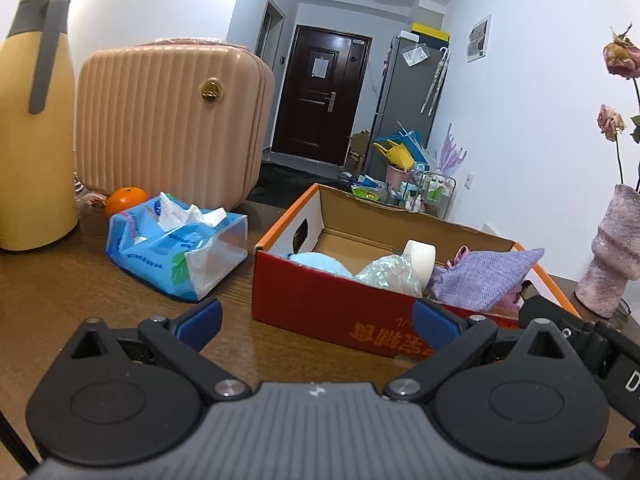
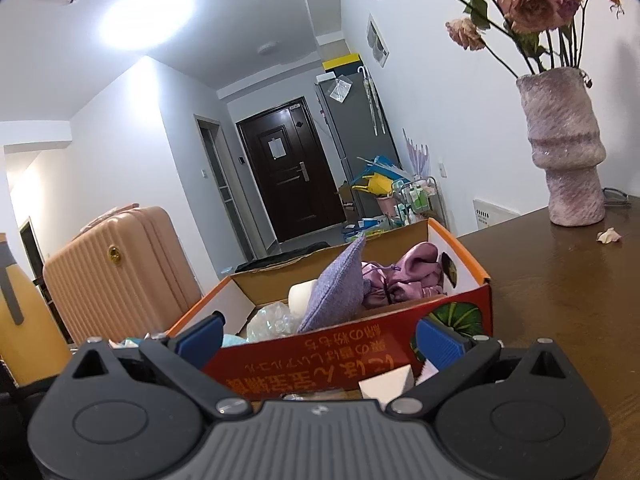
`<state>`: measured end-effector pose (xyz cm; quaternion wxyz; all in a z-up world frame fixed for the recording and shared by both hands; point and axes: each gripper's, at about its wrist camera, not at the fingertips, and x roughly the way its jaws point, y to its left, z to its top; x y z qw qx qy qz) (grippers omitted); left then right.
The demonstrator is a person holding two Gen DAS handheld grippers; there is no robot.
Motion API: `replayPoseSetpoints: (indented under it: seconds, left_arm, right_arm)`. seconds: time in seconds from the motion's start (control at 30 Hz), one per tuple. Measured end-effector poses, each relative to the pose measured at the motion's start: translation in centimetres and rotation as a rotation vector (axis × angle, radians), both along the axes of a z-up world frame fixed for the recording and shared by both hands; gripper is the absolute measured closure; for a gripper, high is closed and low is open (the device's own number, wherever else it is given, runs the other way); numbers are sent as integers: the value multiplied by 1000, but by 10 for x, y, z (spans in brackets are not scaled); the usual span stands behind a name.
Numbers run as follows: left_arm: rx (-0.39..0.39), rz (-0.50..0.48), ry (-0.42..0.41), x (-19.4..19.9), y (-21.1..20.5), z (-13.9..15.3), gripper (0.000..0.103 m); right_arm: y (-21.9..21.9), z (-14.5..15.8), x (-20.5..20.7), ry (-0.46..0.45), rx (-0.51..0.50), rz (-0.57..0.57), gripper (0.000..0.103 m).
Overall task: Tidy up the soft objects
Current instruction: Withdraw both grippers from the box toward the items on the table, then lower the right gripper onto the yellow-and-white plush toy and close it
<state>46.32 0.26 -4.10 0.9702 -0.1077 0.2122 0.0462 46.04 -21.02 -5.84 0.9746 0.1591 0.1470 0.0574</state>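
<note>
soft things in the red cardboard box [image 1: 320,300]

you have the open box on the wooden table, its printed side facing you. inside, a lavender knitted cloth [image 1: 486,276] leans tilted against the near wall, one corner poking up over the rim. just beside it lies a bunched pink satin pouch [image 2: 404,276] at the right end. a crumpled clear plastic bag [image 1: 388,270] sits mid-box, a white tape roll [image 1: 420,258] touching it behind, and a pale blue fluffy item [image 1: 320,262] lies toward the left end.
</note>
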Motion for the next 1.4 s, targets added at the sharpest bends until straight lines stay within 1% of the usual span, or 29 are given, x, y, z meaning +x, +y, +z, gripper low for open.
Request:
replayPoseSetpoints:
  seconds: [0.5,0.77,1.07,1.4]
  left_arm:
    - [54,33,-33,-59,11,6,0]
    - [125,23,-60,-92,15,9,0]
    - [135,9,-61,-117,24,9,0]
    - [149,-21,-46,-141,38,9,0]
  right_arm:
    - [-6,3,-59,-37,-61,12,0]
    - [-2,3,-87,-37,-116,34,0]
    - [4,4,-115,-45,-172,67,0]
    - [8,3,-131,-43,-208,90,0]
